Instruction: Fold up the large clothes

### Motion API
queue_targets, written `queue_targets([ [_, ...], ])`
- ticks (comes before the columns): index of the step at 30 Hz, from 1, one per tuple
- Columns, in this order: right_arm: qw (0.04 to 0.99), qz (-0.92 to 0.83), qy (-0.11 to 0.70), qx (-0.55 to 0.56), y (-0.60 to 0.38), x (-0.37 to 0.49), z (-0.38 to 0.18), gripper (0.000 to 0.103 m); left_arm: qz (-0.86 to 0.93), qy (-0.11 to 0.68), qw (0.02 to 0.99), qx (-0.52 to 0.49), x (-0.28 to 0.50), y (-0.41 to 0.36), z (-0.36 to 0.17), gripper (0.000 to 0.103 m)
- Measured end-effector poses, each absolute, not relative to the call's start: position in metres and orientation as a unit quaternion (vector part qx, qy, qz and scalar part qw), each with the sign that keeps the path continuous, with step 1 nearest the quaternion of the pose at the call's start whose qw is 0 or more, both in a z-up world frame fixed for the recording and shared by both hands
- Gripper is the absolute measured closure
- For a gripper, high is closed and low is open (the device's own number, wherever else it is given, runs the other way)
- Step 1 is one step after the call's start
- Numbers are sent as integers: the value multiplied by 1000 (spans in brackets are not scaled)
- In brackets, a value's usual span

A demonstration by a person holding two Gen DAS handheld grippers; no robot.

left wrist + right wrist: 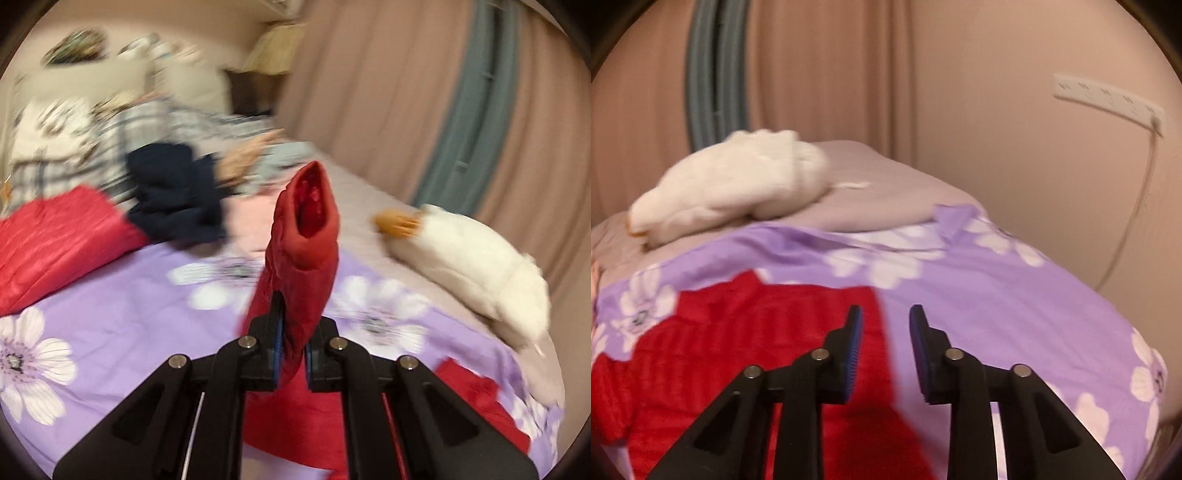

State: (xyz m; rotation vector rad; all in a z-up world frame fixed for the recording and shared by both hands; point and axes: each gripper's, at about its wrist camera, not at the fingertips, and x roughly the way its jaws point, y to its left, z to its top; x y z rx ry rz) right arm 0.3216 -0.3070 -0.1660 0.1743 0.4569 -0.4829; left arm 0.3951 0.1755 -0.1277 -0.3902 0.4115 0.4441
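Observation:
My left gripper is shut on the sleeve of a red padded jacket and holds it up above the bed, cuff opening pointing away. More of the red jacket lies spread on the purple flowered bedsheet in the right wrist view. My right gripper is open and empty, hovering over the jacket's right edge. The left finger is over red fabric, the other over the sheet.
A white plush toy lies on the far right of the bed, also in the right wrist view. A folded red garment, a dark navy garment and plaid clothes are piled at the left. Curtains hang behind.

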Motion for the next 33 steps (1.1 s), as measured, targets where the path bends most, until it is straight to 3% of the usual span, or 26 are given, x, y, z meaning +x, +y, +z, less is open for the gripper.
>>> queue_targets([
  [7, 918, -301, 232, 115, -391, 284, -181, 76, 95, 231, 957, -150, 430, 6, -123, 95],
  [13, 900, -329, 245, 148, -440, 255, -195, 76, -46, 297, 947, -110, 437, -157, -162, 96],
  [17, 894, -348, 250, 130, -450, 245, -200, 75, -88, 342, 931, -94, 446, -211, -194, 91],
  [19, 894, -341, 252, 141, -454, 242, -200, 74, -123, 349, 925, -85, 442, -217, -202, 80],
  [21, 896, -330, 257, 147, -456, 242, -199, 72, -145, 344, 926, -54, 437, -223, -203, 42],
  [23, 896, -330, 261, 138, -451, 244, -197, 53, -134, 315, 939, -47, 433, -202, -191, 28],
  [26, 904, -316, 246, 153, -439, 244, -191, 47, -127, 278, 949, -84, 421, -159, -167, 22],
  [29, 910, -291, 236, 179, -423, 250, -182, 47, -139, 258, 949, -117, 408, -125, -143, 22],
  [30, 914, -278, 230, 185, -415, 254, -177, 47, -121, 249, 954, -113, 404, -119, -139, 27],
  [31, 920, -263, 224, 188, -407, 257, -174, 47, -90, 243, 960, -106, 398, -106, -135, 35],
  [32, 924, -248, 220, 189, -399, 260, -170, 47, -41, 239, 965, -102, 402, -81, -135, 54],
  [33, 930, -230, 217, 189, -387, 266, -165, 48, -12, 238, 966, -103, 405, -67, -139, 64],
])
